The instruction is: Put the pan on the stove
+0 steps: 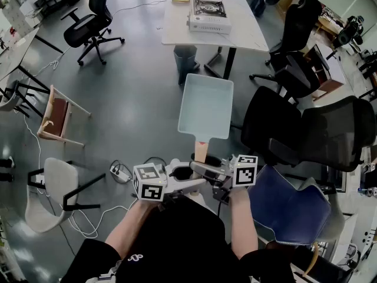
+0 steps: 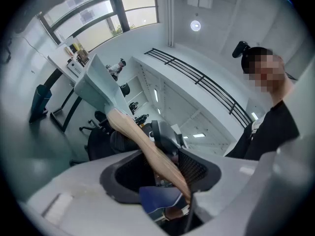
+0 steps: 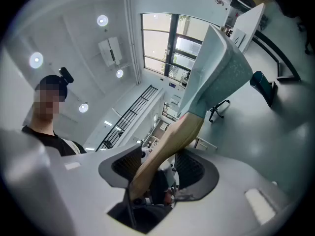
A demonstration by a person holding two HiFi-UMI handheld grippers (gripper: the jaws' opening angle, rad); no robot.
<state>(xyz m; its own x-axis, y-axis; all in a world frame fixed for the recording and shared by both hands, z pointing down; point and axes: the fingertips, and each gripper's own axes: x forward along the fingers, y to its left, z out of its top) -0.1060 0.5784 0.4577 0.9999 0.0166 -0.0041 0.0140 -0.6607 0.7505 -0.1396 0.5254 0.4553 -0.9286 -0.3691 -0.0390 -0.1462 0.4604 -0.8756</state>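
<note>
One view, the head's, looks inside pan (image 1: 206,106)

Cool, even light from ceiling lamps (image 3: 102,19); gripper views fisheye-warped, corners vignetted dark

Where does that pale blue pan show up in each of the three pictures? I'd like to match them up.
Head view: pan at centre, held out over the floor.
Left gripper view: upper left, wooden handle running down between the jaws.
Right gripper view: upper right, wooden handle running down between the jaws.
Shared landmark: the dark bin by the white table.
</note>
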